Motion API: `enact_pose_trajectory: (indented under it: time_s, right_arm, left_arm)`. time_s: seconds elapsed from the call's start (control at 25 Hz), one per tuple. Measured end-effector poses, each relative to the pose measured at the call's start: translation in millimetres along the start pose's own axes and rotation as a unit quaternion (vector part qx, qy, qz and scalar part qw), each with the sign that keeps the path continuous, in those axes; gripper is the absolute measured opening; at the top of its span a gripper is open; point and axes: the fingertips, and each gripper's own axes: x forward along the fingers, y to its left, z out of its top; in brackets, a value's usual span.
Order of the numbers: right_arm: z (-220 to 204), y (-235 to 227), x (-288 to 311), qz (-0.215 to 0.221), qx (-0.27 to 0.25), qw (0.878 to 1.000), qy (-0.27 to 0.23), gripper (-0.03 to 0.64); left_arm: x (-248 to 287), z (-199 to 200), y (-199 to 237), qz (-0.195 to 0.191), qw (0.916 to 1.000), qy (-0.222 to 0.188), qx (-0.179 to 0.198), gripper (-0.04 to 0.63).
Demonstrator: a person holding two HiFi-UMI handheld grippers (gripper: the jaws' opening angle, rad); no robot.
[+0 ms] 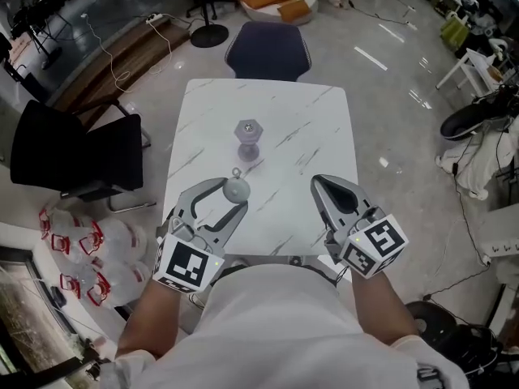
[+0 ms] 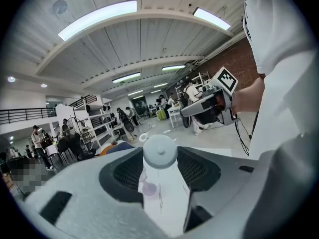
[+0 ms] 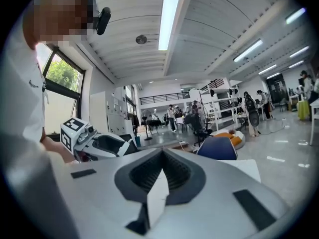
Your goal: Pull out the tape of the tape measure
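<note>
The tape measure (image 1: 237, 189) is a small round grey case with a ring at its far end. It sits between the fingertips of my left gripper (image 1: 234, 196), which is shut on it above the white marble table (image 1: 308, 128). In the left gripper view the round case (image 2: 159, 151) fills the gap at the jaw tips. My right gripper (image 1: 319, 181) hovers to the right, apart from the case, jaws together with nothing in them. The right gripper view shows its tips (image 3: 162, 152) meeting, with only a thin wedge of table behind.
A small purple-grey hex-ended object (image 1: 247, 140) stands on the table beyond the tape measure. A dark blue chair (image 1: 268, 51) sits at the far edge and a black chair (image 1: 77, 152) at the left. Bags lie on the floor at the lower left (image 1: 81, 250).
</note>
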Motion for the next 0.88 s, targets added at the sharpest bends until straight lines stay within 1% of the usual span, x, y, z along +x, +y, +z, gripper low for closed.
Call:
enact_pose_trajectory:
  time_s: [0.16,0.32,0.4,0.52,0.68,0.88]
  right_arm:
    - [1,-3,-5,-0.011,-0.008,1.000,0.000,0.006]
    - [1,-4,-8,-0.007,-0.004,1.000,-0.005,0.009]
    - [2,-5,-8,-0.005,-0.002,1.000,-0.008,0.042]
    - [4,-5,-10,-0.004,-0.002,1.000,-0.008,0.057]
    - [6,-5,-11,0.002,-0.004,1.000,-0.005,0.084]
    - [4,-5,-11,0.003,-0.010,1.000,0.004,0.078]
  left_arm:
    - [4,5,-3,-0.005,1.0000,-0.005,0.002,0.222]
    - [9,10,-5,-0.009,0.9999,-0.009,0.007,0.222]
    - [9,14,-6,-0.011,0.9998,-0.010,0.011,0.222]
    - [10,16,-7,-0.013,0.9997,-0.009,0.016,0.222]
    - [12,16,-4,-0.009,0.9995,-0.005,0.028,0.222]
    - [14,16,-4,-0.004,0.9987,0.001,0.051,0.222]
